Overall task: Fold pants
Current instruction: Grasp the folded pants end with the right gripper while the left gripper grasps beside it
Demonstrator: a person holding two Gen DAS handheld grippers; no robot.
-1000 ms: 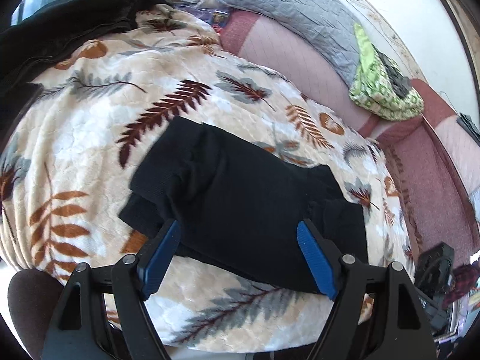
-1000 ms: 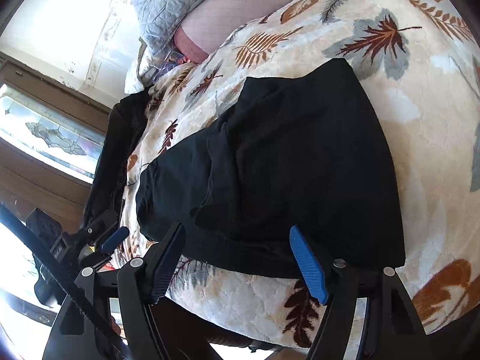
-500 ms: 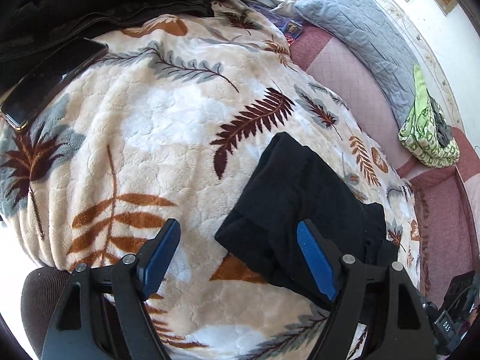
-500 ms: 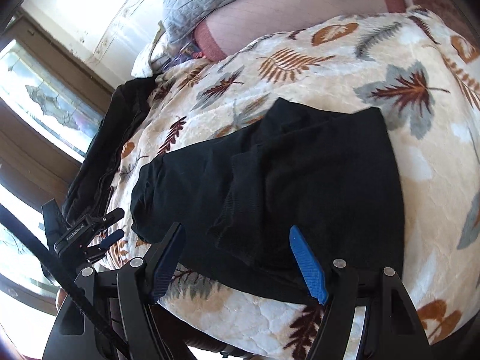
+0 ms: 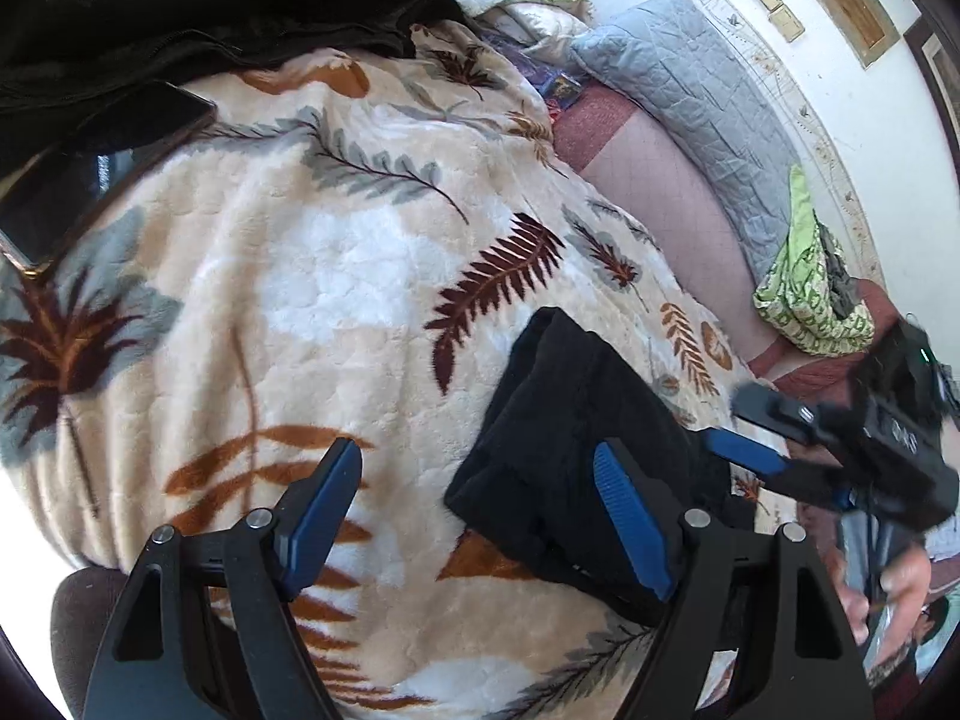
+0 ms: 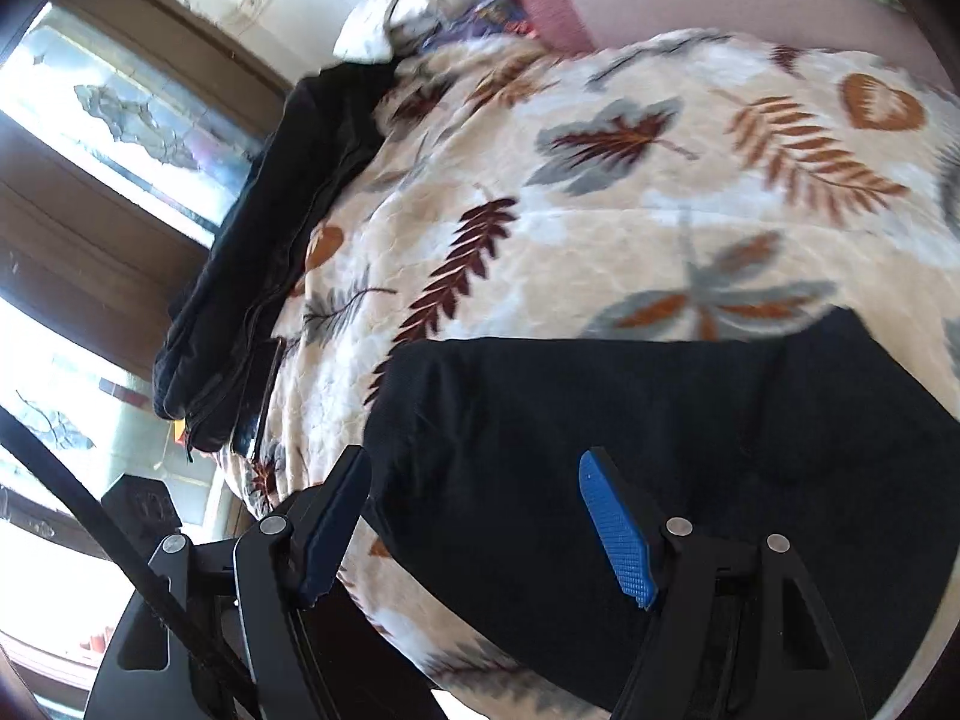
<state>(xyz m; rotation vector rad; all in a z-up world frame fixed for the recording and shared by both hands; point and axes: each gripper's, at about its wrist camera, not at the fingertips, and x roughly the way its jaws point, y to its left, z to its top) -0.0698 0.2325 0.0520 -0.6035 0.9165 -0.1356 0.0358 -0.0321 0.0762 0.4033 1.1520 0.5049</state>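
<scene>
left wrist view first: the left gripper (image 5: 480, 516) has swung off the black pants (image 5: 564, 444) and now hangs over bare leaf-print blanket (image 5: 336, 276), jaws spread wide with nothing between them. a second ago those same jaws framed the middle of the bundle; now only the right-hand pad overlaps its near corner in the picture, and whether it touches cloth i cannot tell. a dark phone (image 5: 90, 180) and a heap of black clothing (image 5: 210, 6) have slid into sight at the far left edge, which were out of frame before.

over to the right wrist view: the right gripper (image 6: 474, 528) is on the move too, the frame smeared with motion, jaws likewise apart and empty. the pants fill the lower right beneath it as one flat dark slab. seen from the left wrist, that gripper comes in blurred at the right, just past the bundle's far end.

so where are we? the pants lie on the blanket as a compact, layered rectangle, both tools clear of them. my read is that the folding is essentially done and both hands are backing away, unless a last tidy of that loose near corner is still wanted.
</scene>
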